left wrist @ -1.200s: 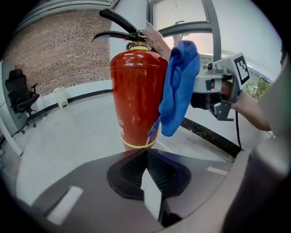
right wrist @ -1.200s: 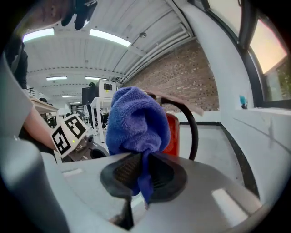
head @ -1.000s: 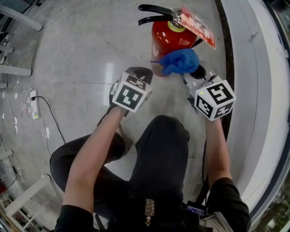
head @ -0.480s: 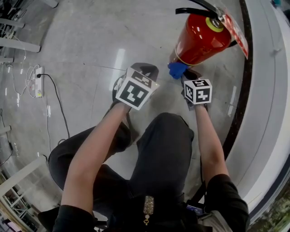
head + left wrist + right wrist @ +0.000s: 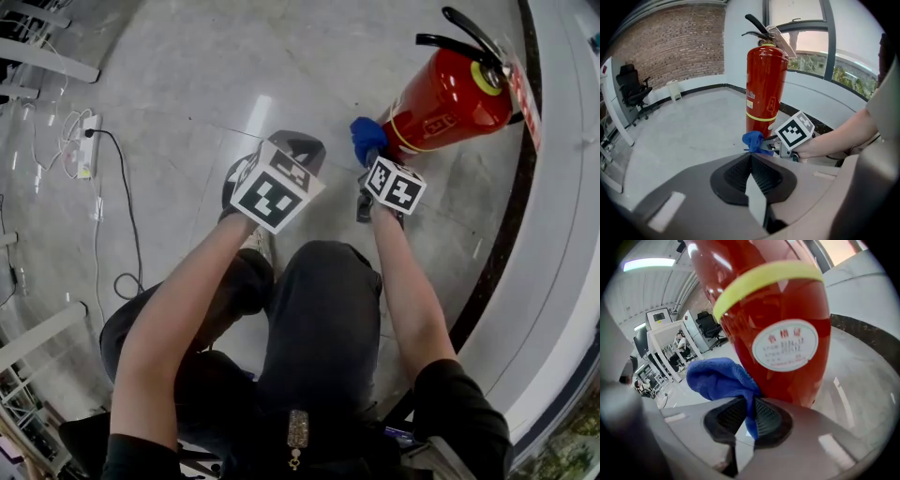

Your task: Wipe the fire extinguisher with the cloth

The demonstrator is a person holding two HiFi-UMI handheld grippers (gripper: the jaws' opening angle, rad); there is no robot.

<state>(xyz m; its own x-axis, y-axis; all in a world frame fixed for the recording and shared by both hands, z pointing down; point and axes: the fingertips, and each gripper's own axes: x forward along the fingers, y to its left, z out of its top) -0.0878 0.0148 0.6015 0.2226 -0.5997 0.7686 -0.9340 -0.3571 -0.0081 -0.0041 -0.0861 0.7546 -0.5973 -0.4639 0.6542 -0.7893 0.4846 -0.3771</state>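
Now | right hand-held gripper [image 5: 751,414] clamps blue cloth [image 5: 717,378] low against fire extinguisher [image 5: 778,310] | left hand-held gripper [image 5: 751,161] closed, empty, nearby

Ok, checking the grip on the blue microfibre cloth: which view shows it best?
The right gripper view: the blue microfibre cloth is close up, pinched in the right gripper beside the red fire extinguisher. The head view and left gripper view show only a small blue bunch.

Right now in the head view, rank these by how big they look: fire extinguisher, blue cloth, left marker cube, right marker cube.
1. fire extinguisher
2. left marker cube, which may only look bigger than its twin because it is nearer the camera
3. right marker cube
4. blue cloth, bunched up
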